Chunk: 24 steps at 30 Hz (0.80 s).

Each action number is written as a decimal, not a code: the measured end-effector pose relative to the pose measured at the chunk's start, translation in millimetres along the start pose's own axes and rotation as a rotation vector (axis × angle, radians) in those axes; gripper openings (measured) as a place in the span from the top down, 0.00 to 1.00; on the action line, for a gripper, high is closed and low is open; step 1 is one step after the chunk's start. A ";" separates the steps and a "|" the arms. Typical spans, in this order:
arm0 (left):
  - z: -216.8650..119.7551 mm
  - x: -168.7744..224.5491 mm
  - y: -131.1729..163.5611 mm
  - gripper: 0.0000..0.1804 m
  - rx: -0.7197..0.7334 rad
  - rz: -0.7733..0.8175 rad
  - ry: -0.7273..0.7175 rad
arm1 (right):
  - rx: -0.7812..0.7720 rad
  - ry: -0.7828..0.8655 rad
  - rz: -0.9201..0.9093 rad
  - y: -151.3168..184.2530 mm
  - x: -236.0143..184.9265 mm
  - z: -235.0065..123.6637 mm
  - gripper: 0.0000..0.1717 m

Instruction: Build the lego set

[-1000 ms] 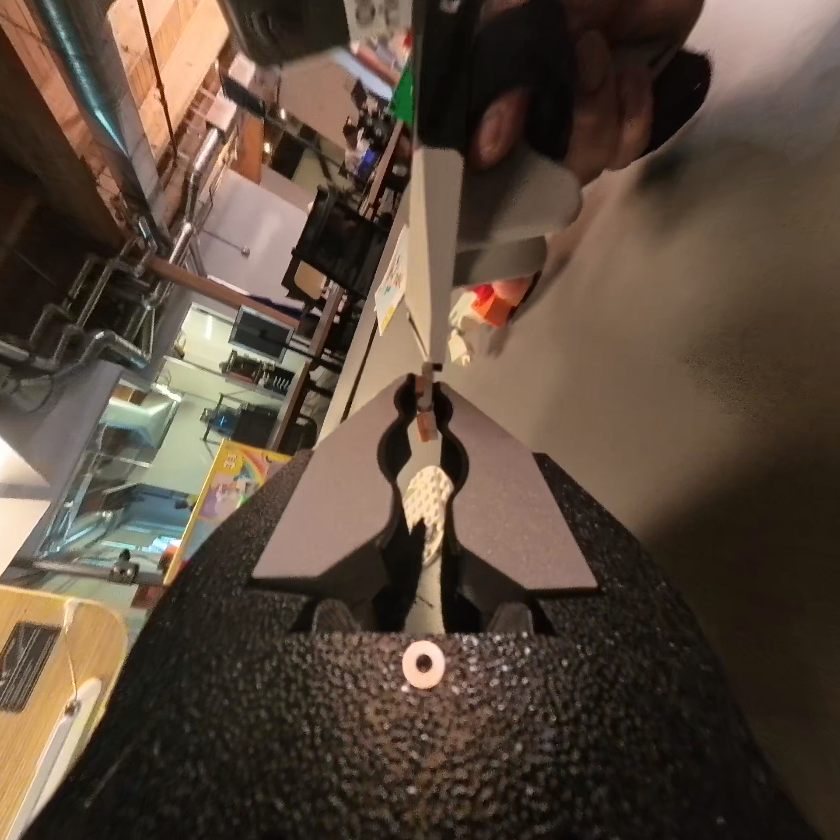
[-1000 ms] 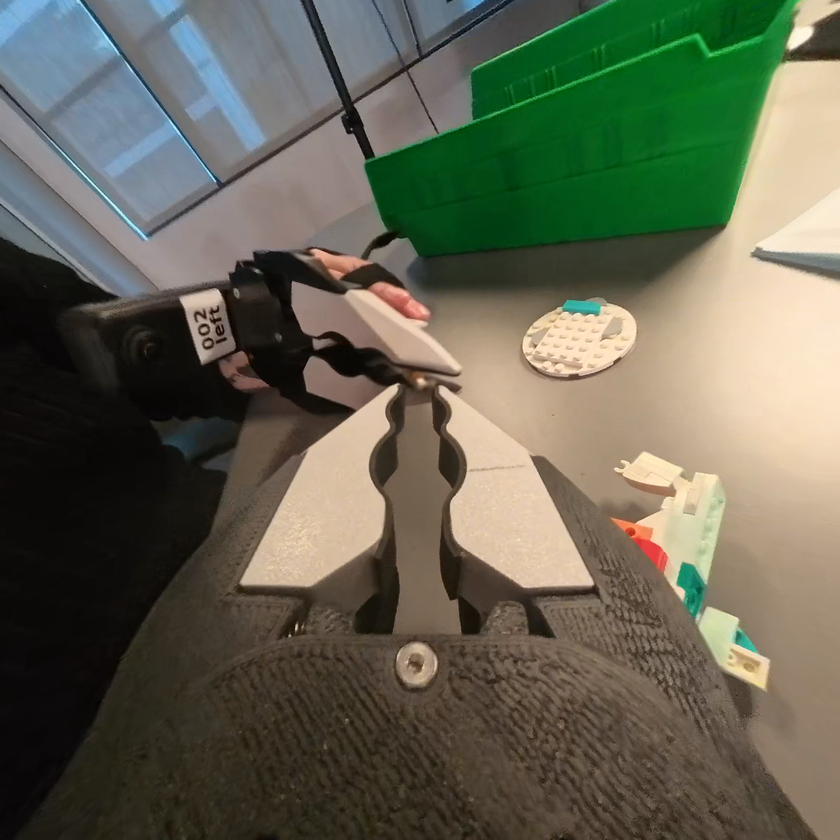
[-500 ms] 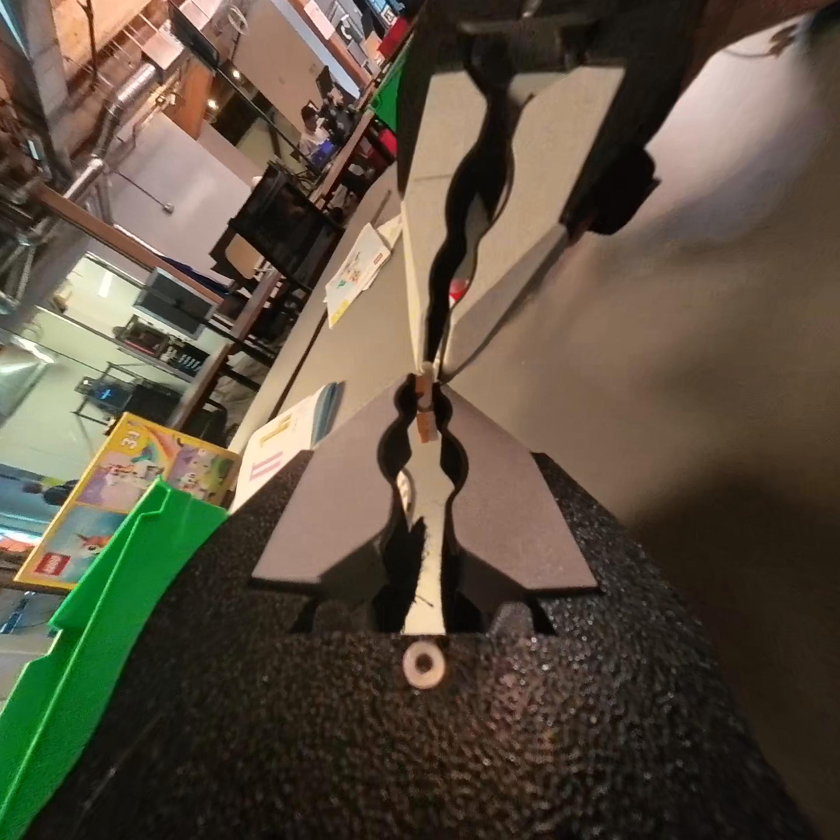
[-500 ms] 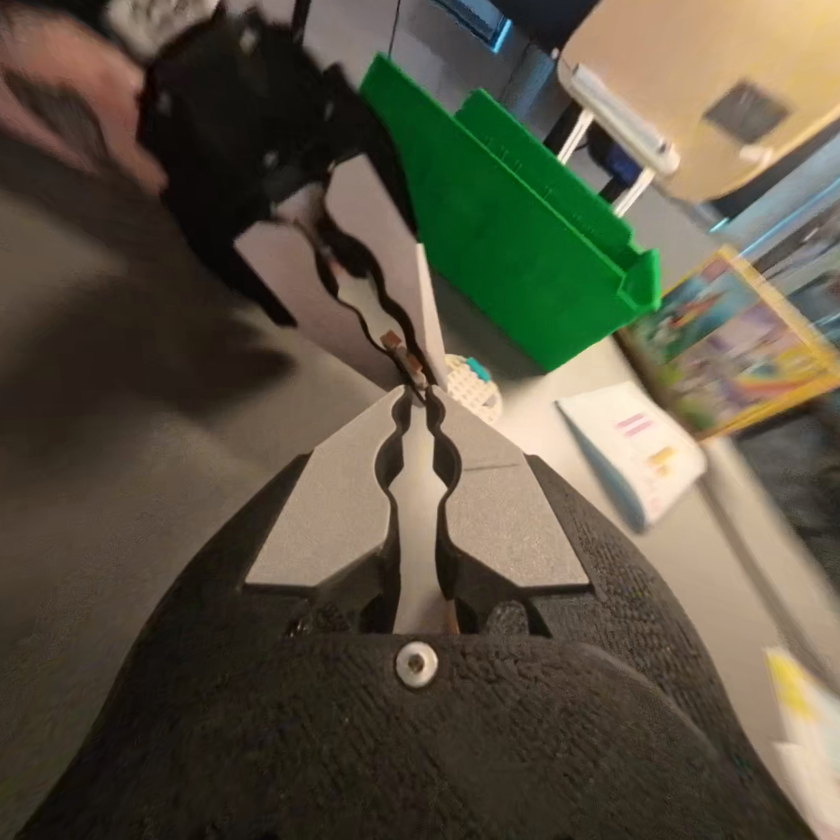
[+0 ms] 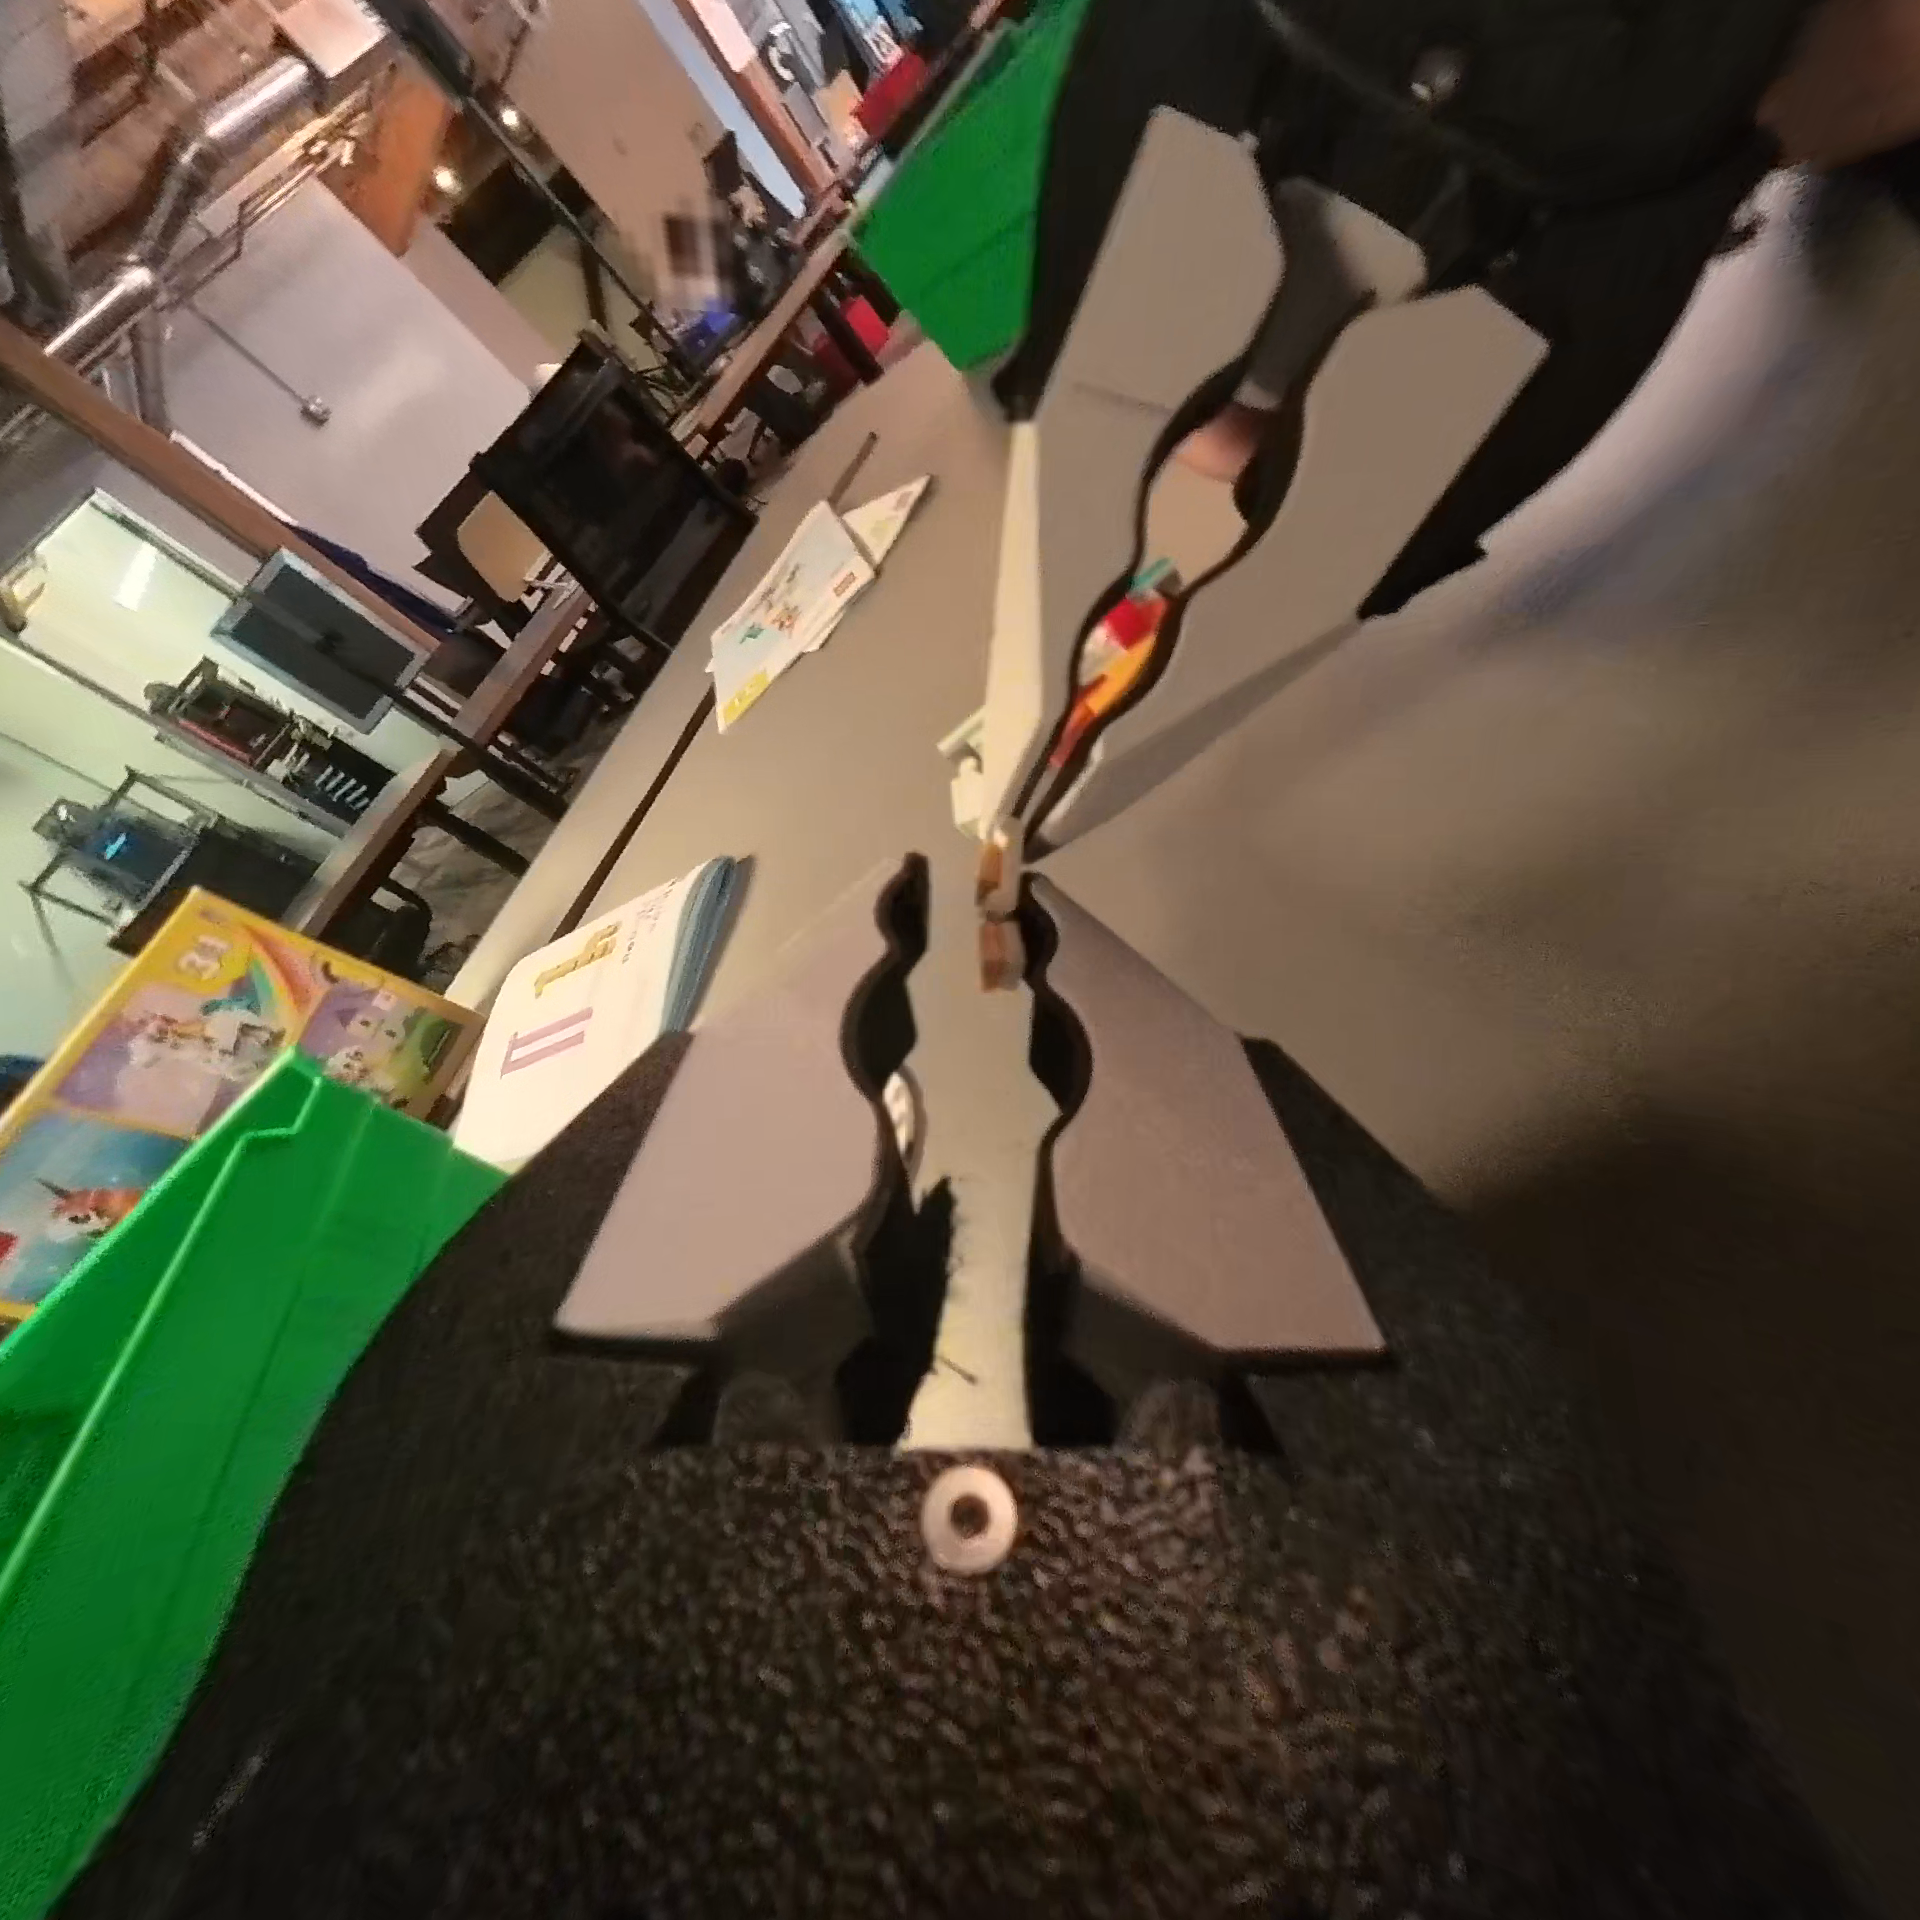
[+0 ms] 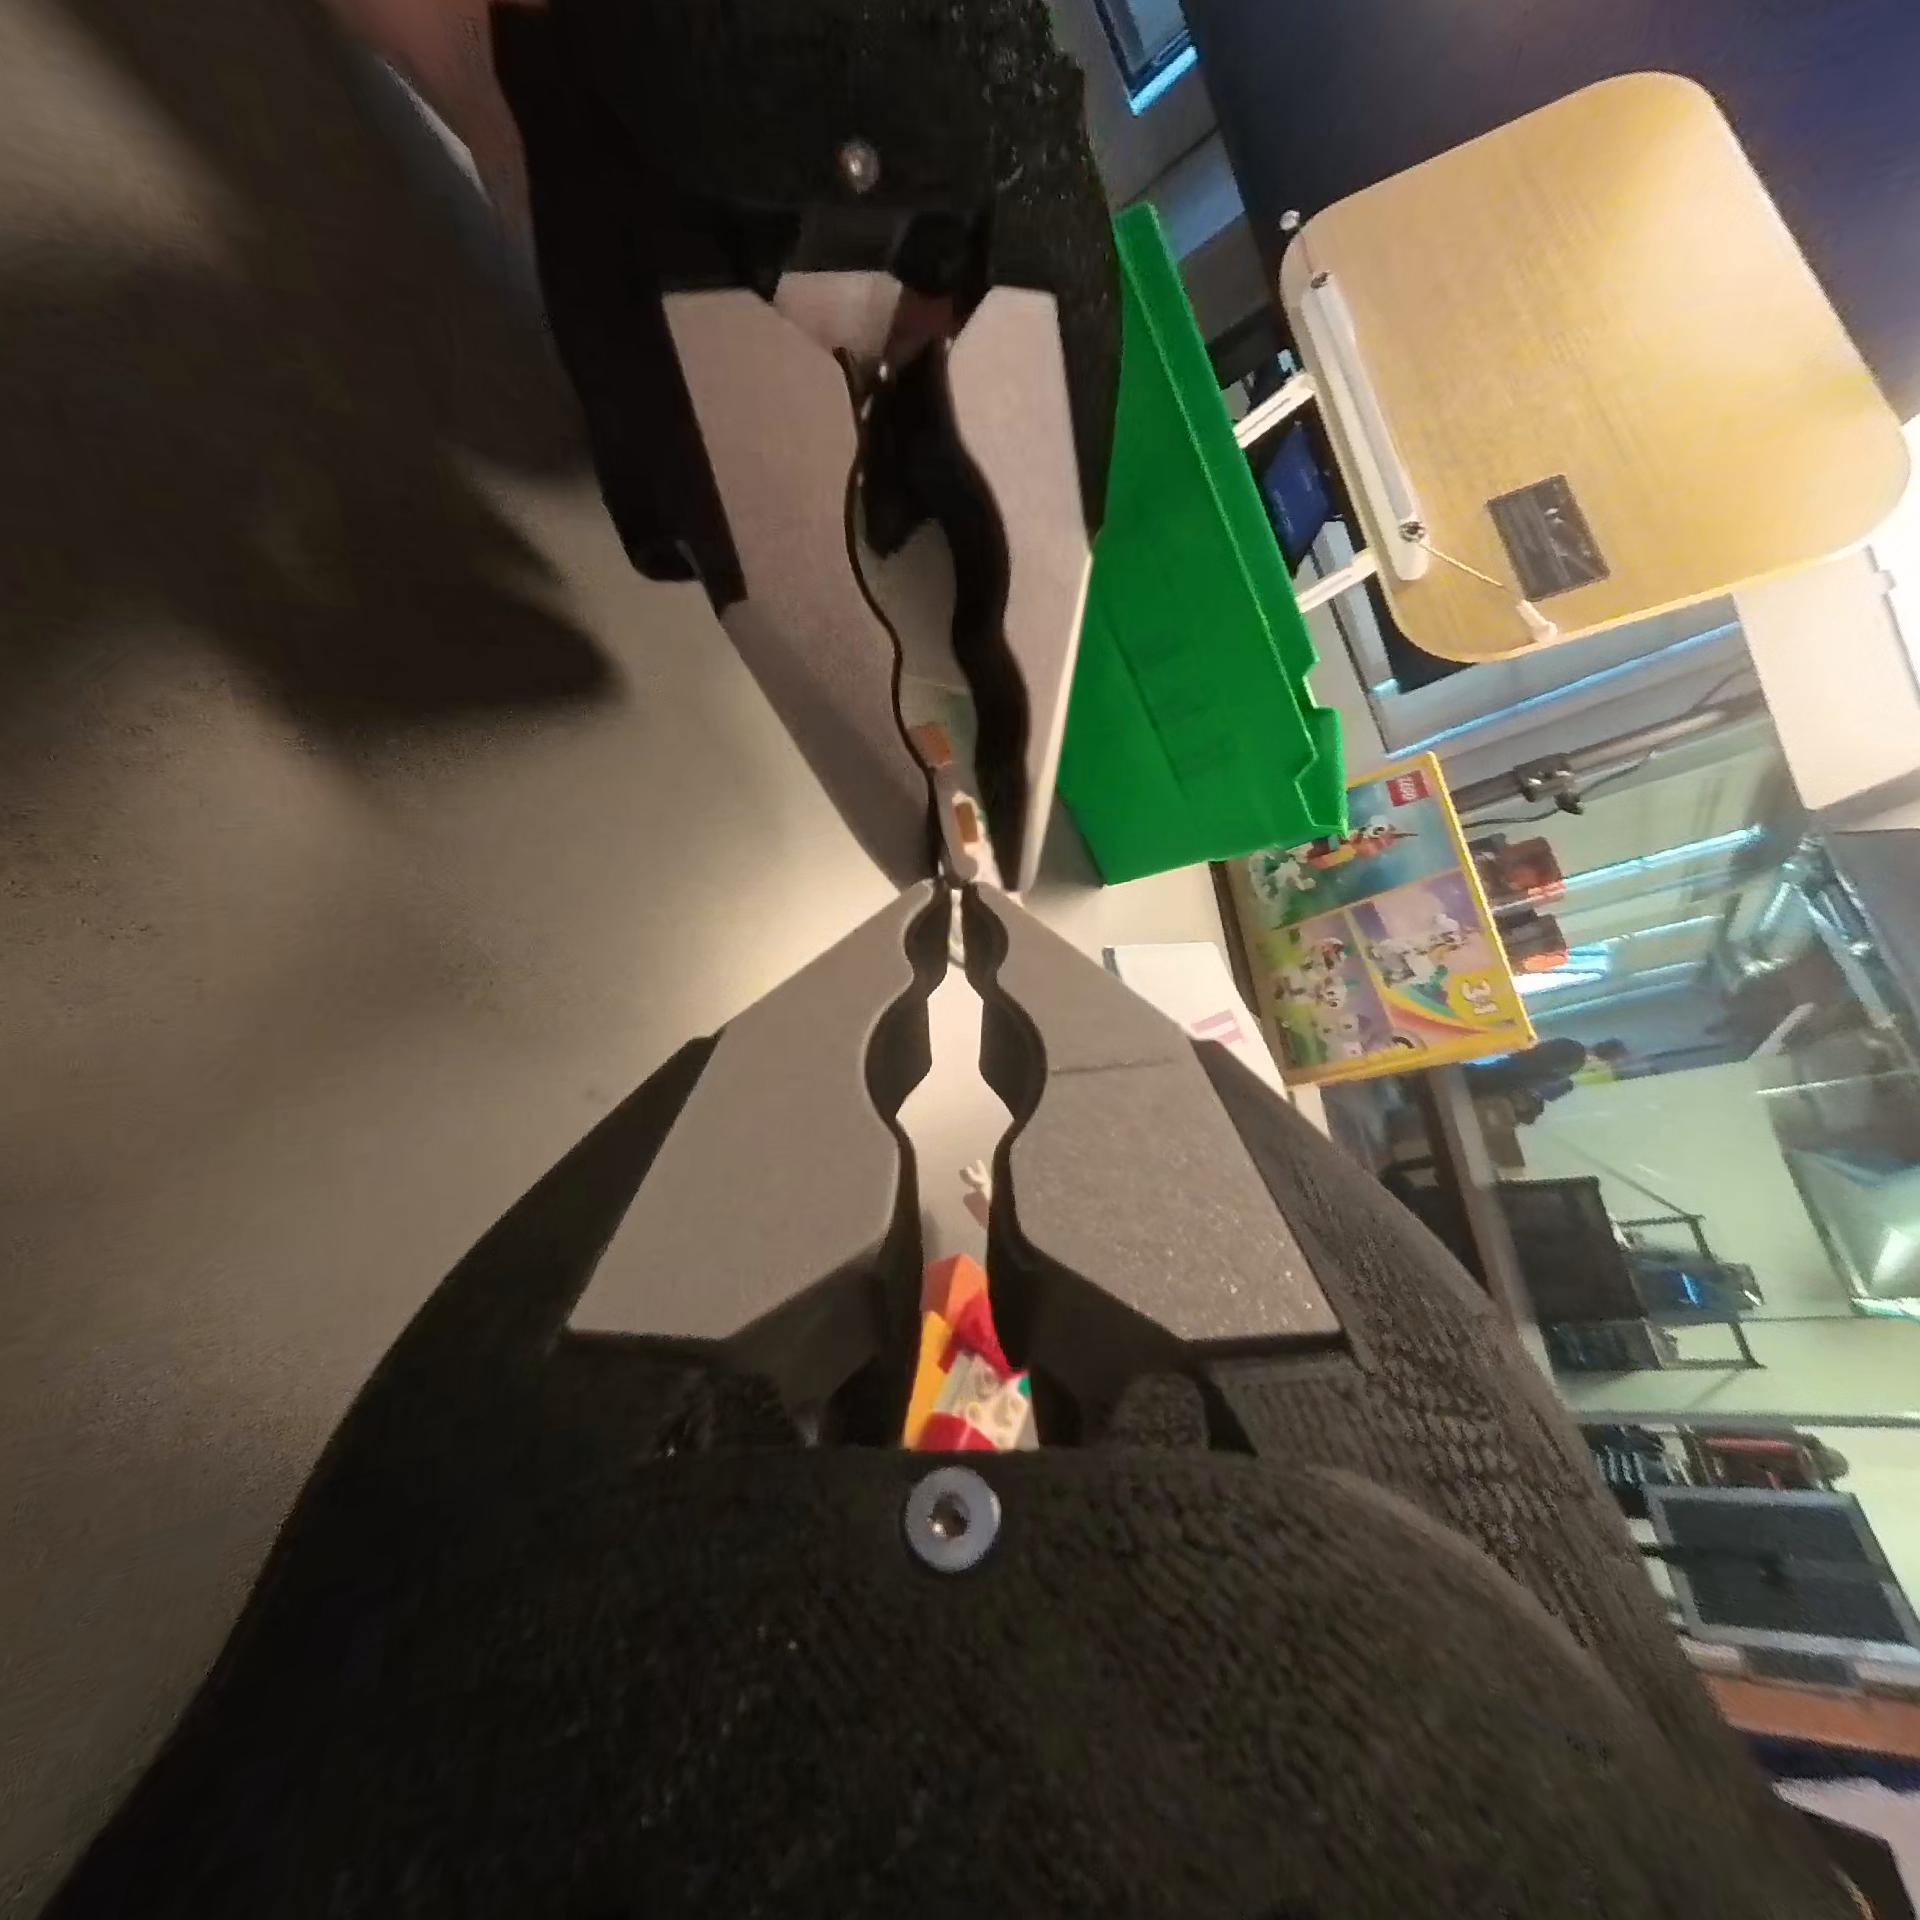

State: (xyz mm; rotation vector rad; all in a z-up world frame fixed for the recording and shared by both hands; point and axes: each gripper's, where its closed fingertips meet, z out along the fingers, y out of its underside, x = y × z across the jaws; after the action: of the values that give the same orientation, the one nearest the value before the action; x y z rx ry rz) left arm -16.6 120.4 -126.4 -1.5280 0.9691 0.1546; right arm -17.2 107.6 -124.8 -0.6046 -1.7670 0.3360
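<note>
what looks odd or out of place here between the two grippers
A small white-and-tan brick piece hangs in mid-air between the two grippers, above the grey table. The right gripper is pinched shut on one end, while the left gripper stands open around the other end.

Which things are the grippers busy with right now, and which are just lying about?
At the grippers:
- small white-and-tan piece, one end pinched in the shut right gripper
- left gripper, open, with the piece beside one finger

Lying about on the table:
- green bin
- picture box
- booklet
- leaflets
- coloured brick pile
</note>
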 end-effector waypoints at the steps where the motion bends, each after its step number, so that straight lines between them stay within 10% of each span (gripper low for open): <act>1: -1.0 -3.7 -0.7 0.91 0.008 -0.027 -0.008 | -0.005 0.017 -0.005 1.4 3.0 -0.8 1.00; 15: -13.3 -51.5 31.4 0.99 -0.121 -0.129 -0.213 | -0.094 0.108 0.025 20.8 18.3 -1.6 1.00; 24: -31.6 -86.8 42.1 1.00 -0.117 -0.202 -0.393 | -0.039 -0.038 0.443 8.8 -0.7 15.3 0.96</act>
State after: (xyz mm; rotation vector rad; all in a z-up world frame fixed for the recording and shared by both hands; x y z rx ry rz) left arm -112.4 138.8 -98.4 -1.6148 0.4991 0.3568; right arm -29.7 115.8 -134.2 -1.0258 -1.6682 0.6200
